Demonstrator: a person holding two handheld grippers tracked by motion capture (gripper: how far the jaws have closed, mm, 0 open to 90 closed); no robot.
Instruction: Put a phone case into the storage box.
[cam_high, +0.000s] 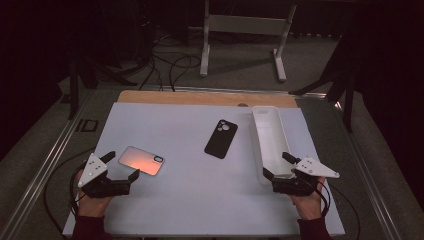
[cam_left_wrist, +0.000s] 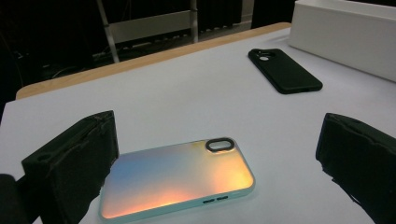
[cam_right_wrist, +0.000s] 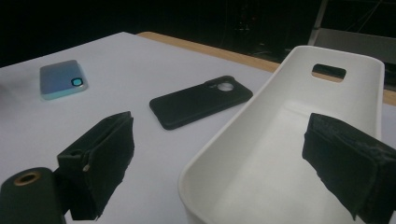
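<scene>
Left gripper (cam_high: 121, 166) rests low on the white table (cam_high: 190, 200) near its front left corner, jaws spread wide with nothing pressed between them; the iridescent phone case (cam_high: 141, 160) lies flat, back up, just ahead of it, and in the left gripper view this case (cam_left_wrist: 175, 179) sits between the two black jaws, its near corner close beside the left jaw, though contact cannot be told; its camera cutout points away from the gripper. Right gripper (cam_high: 277, 166) sits at the front right of the table, jaws also wide apart and holding nothing; they straddle the near end of the long white bin (cam_high: 270, 145), and in the right gripper view the bin's rim (cam_right_wrist: 219, 140) runs up between the jaws, with a slot handle at the far wall. A black phone case (cam_high: 220, 138) lies flat beyond the left gripper and off to the left of the right gripper, just beside the bin, apart from both.
</scene>
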